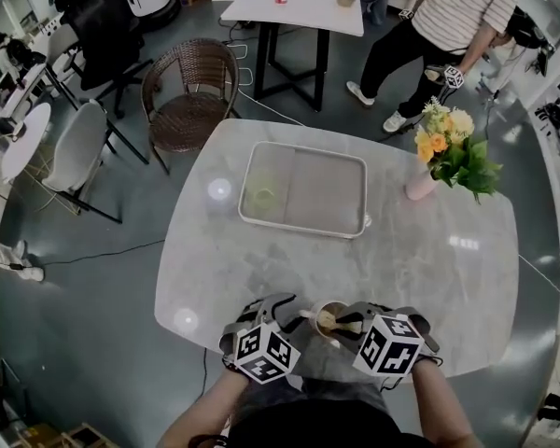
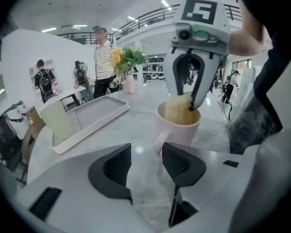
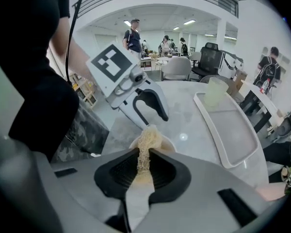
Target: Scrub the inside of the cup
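1. Cup (image 1: pixel 330 322), pale pink, stands upright on the marble table (image 1: pixel 429 269) at its near edge, between the two grippers.
2. Right gripper (image 3: pixel 144 159) is clamped on a beige fibrous scrubber (image 3: pixel 146 139); the strands run out from between the pads and down into the cup's mouth.
3. In the left gripper view the scrubber's head (image 2: pixel 178 108) fills the cup (image 2: pixel 180 127) up to the rim, with the right gripper (image 2: pixel 186 98) pointing steeply down right above it.
4. Left gripper (image 2: pixel 146 152) has its jaws partly apart with only bare table between them. The cup's handle (image 2: pixel 159 142) sits just past the tips, close to the right-hand jaw; contact is unclear.
5. In the head view the left gripper (image 1: pixel 289 311) is just left of the cup and the right gripper (image 1: pixel 357 317) just right of it.
6. White tray (image 1: pixel 364 194) sits mid-table, well apart from the cup, with a pale green cup (image 1: pixel 260 194) at its left end.
7. Vase of flowers (image 1: pixel 422 183) stands to the right of the tray.
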A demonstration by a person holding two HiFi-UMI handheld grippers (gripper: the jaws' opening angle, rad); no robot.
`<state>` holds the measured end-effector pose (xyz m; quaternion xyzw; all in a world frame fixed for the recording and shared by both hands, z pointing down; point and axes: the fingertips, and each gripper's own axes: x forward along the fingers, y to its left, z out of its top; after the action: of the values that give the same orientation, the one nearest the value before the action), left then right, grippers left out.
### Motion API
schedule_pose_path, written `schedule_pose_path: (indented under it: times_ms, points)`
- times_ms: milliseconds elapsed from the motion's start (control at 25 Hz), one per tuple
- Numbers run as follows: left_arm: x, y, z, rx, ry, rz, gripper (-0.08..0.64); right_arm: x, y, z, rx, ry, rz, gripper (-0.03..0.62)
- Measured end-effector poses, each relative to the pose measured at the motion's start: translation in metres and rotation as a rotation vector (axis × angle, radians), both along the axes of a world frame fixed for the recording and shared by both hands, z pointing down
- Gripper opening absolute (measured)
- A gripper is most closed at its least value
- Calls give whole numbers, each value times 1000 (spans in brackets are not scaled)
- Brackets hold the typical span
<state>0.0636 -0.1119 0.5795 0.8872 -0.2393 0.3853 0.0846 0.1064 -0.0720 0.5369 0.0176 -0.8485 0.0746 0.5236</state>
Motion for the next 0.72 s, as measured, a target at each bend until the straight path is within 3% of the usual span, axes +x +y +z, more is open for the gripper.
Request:
schedule_pose_path:
  times_ms: [160, 320, 440, 720]
  points:
    - [-1, -28, -3, 50, -34, 24, 207, -5, -11, 2, 102, 44, -54, 60]
    - [4, -41, -4, 90, -53, 67, 199, -9, -13, 19, 233, 129, -189, 60]
    - [9, -48, -3, 101, -52, 96, 196, -12, -8, 19, 225, 123, -239, 60]
    - [24, -59, 4, 73, -26, 178, 184, -17, -9, 4, 157, 58, -180, 60]
